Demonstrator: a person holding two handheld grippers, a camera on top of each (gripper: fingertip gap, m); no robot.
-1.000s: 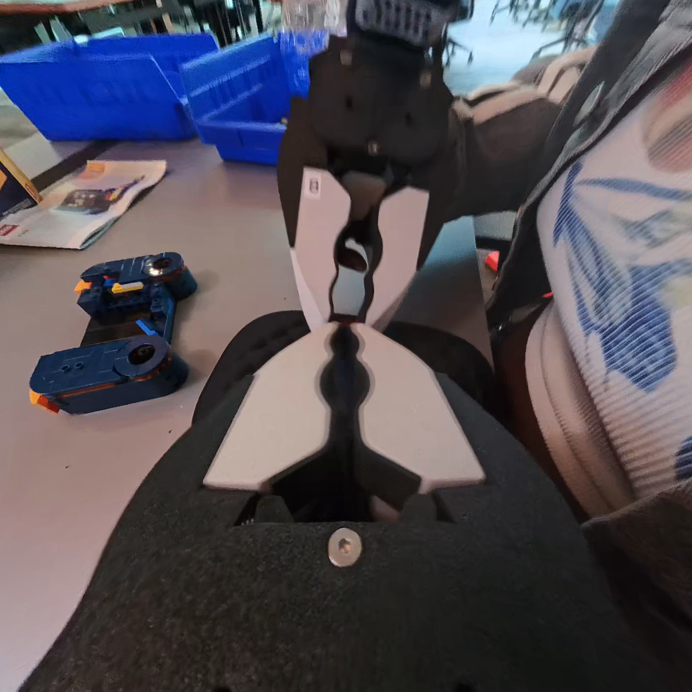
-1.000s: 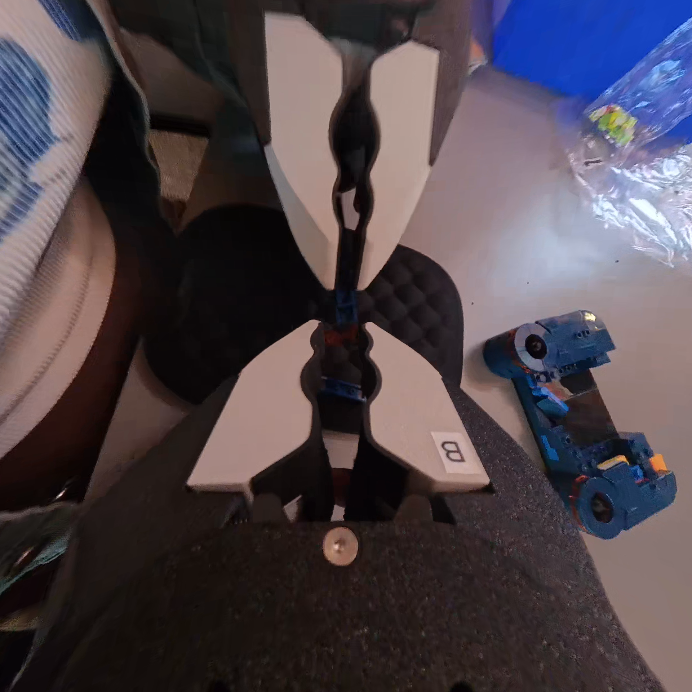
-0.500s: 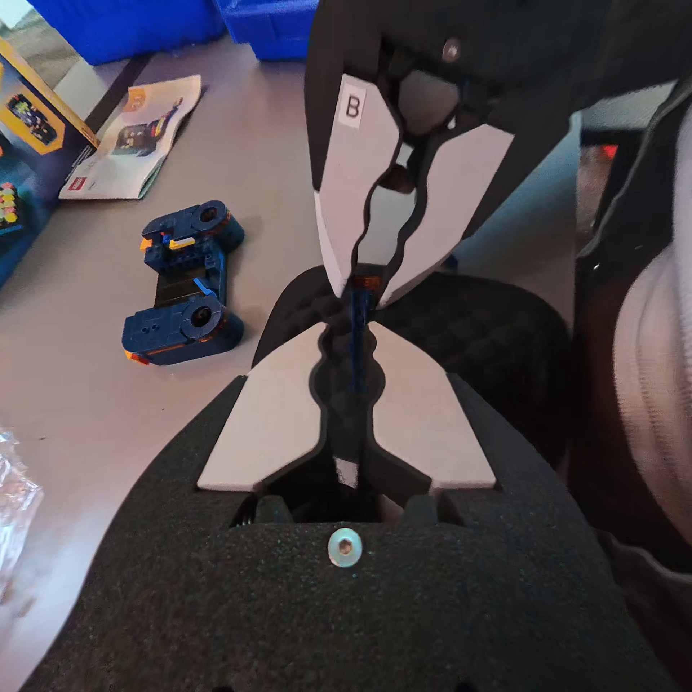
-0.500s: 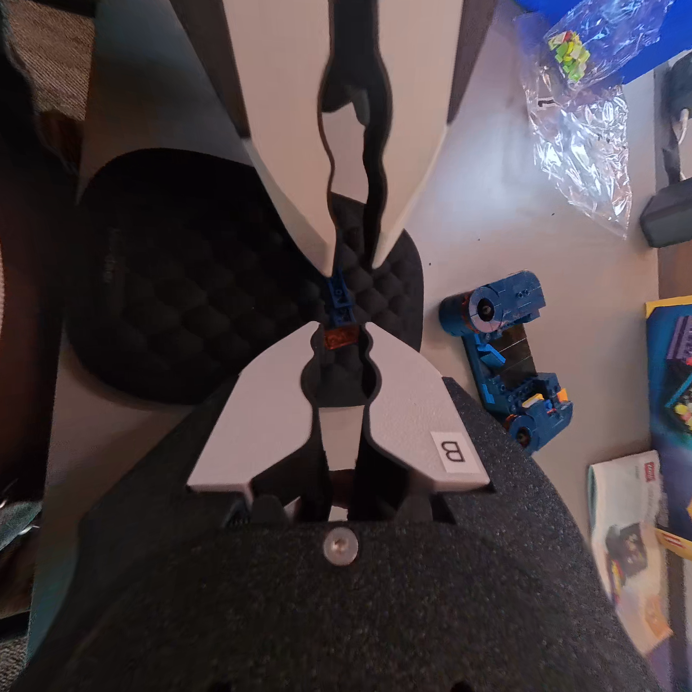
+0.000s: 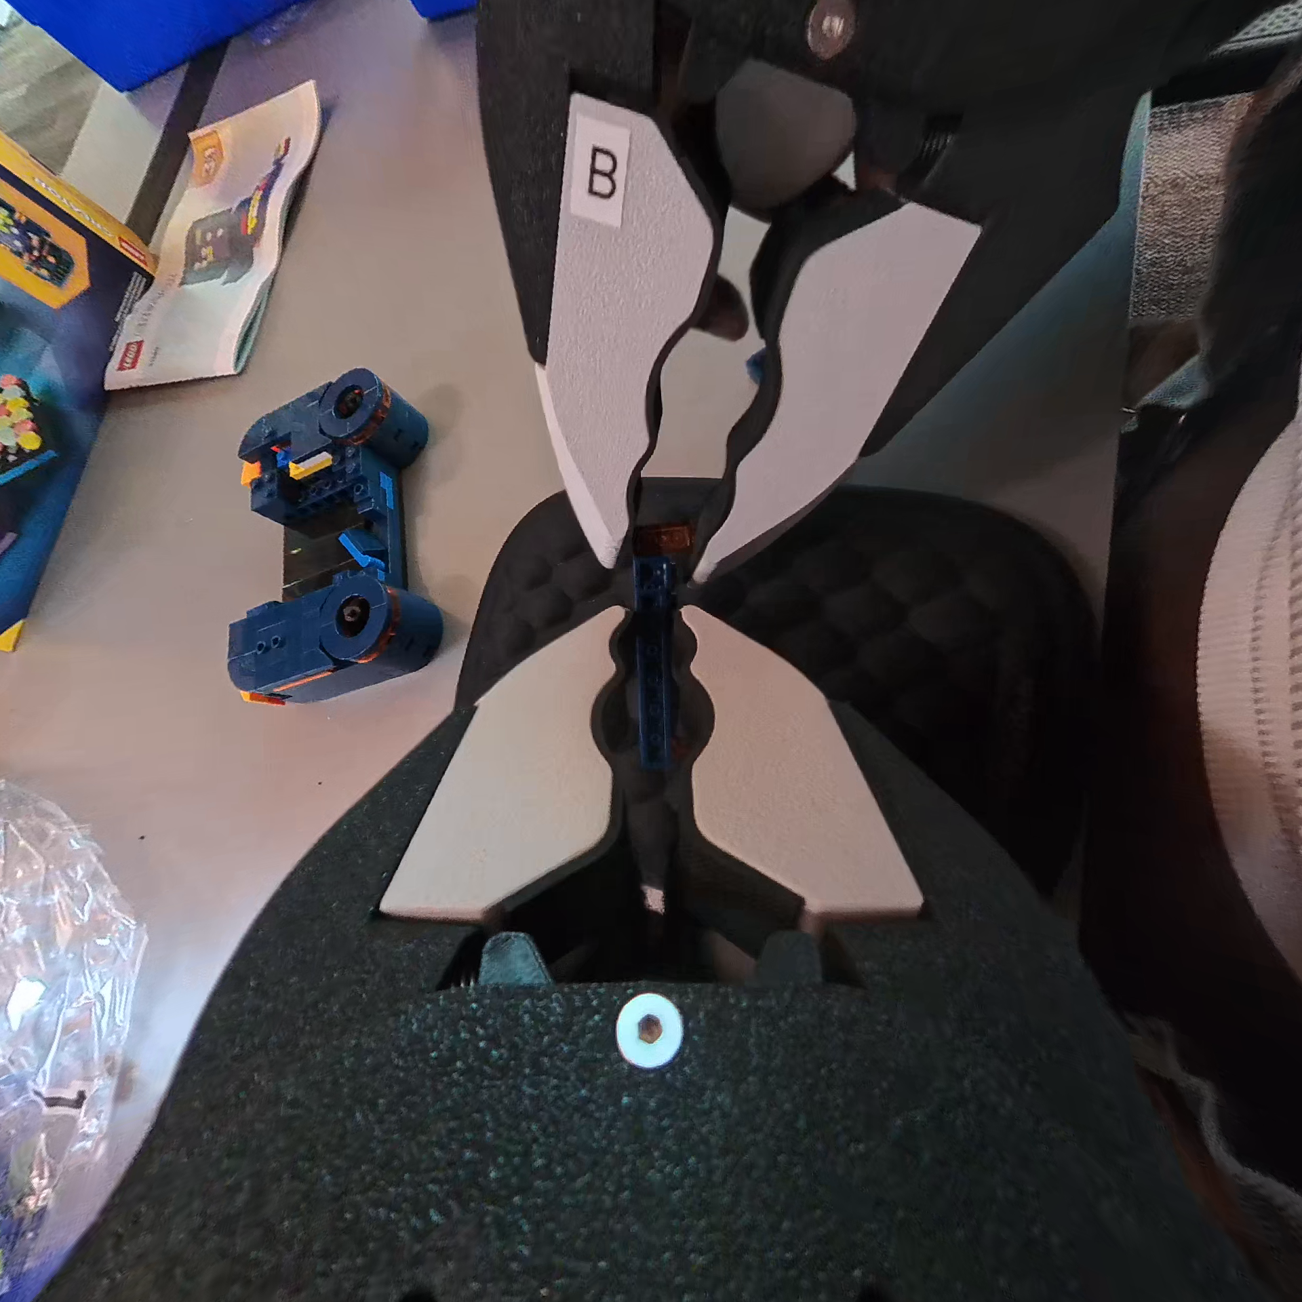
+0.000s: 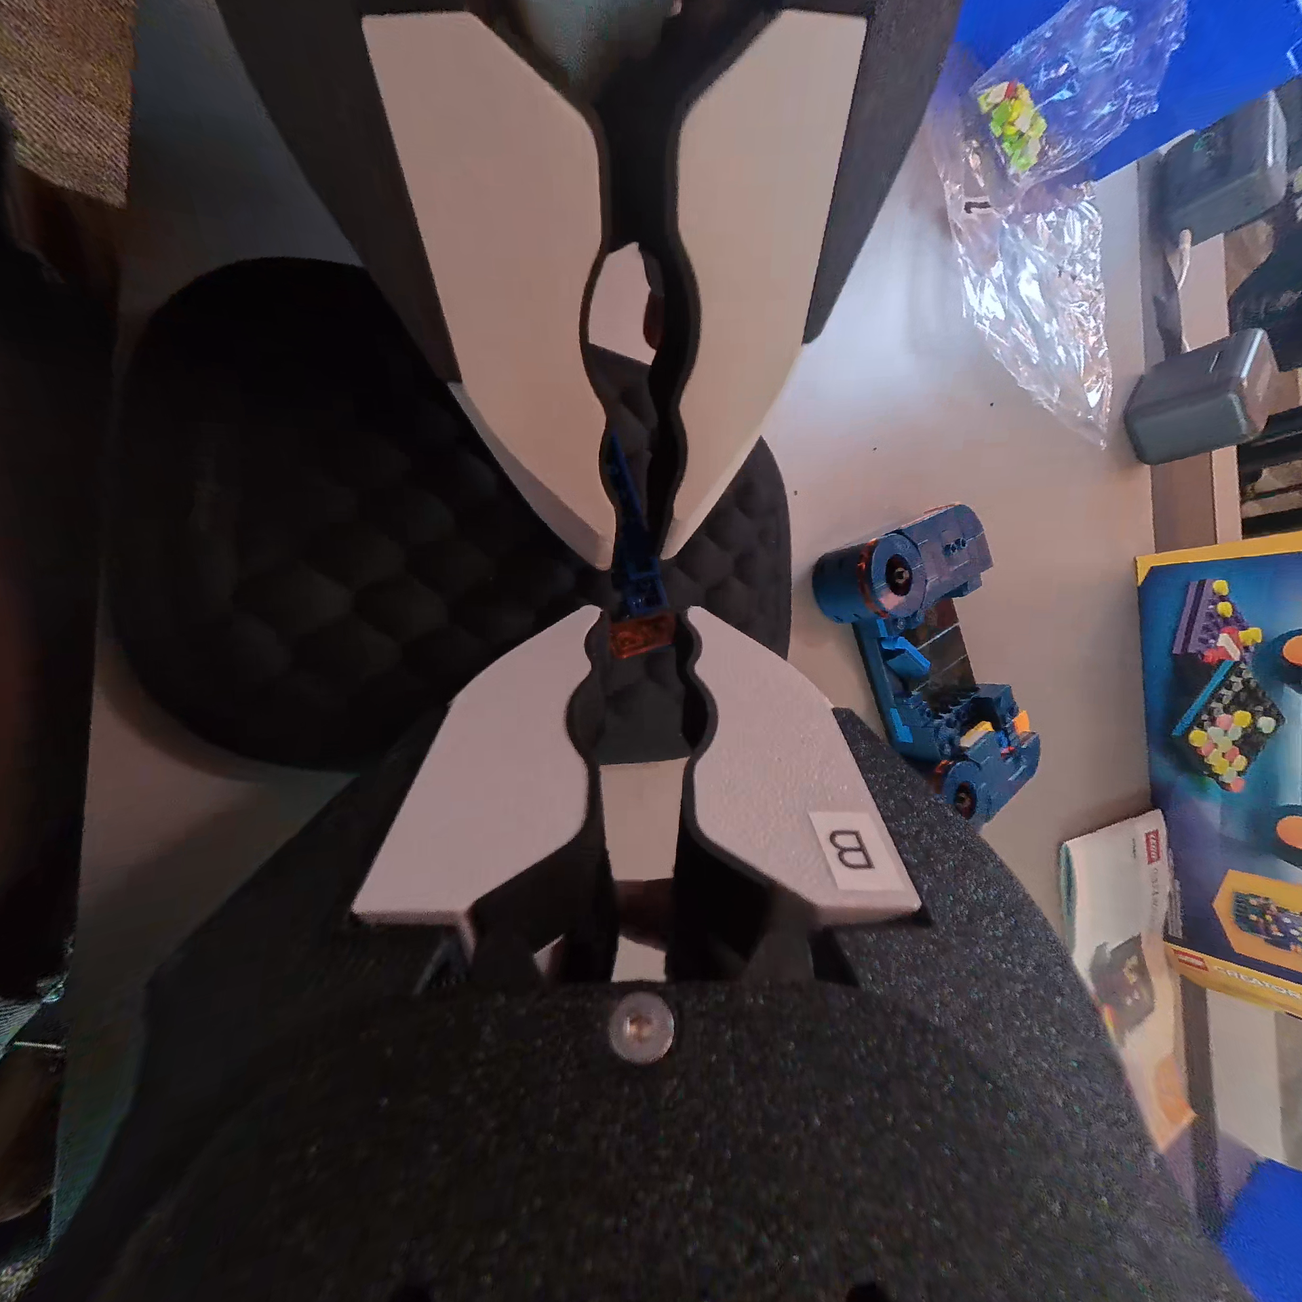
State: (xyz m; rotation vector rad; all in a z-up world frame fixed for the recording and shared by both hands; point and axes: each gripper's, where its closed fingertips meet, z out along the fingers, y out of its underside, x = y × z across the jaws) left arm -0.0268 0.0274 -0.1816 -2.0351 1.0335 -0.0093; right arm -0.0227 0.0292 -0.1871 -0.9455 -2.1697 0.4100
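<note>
My left gripper [image 5: 652, 609] is shut on a long dark blue brick plate [image 5: 652, 676], which runs along the gap between its fingers. My right gripper [image 6: 637, 616] is shut on a small clear orange brick [image 6: 637, 637]. The two grippers meet tip to tip above a black foam pad [image 5: 881, 634]. The orange brick [image 5: 662, 539] touches the far end of the blue plate [image 6: 630, 542]. In the left wrist view the right gripper [image 5: 655, 563] comes in from the top. In the right wrist view the left gripper [image 6: 637, 556] comes in from the top.
A dark blue brick model [image 5: 331, 535] [image 6: 923, 662] lies on the grey table [image 5: 437, 317] beside the pad. An instruction booklet [image 5: 218, 246], a toy box [image 6: 1233, 740], a clear plastic bag [image 6: 1021, 246] and grey devices [image 6: 1198, 401] lie farther out. A person's torso [image 5: 1254, 704] is close.
Both views have swung down to look onto the table. The blue plate now shows deep between the left fingers, and the orange brick sits at the right gripper's tips.
</note>
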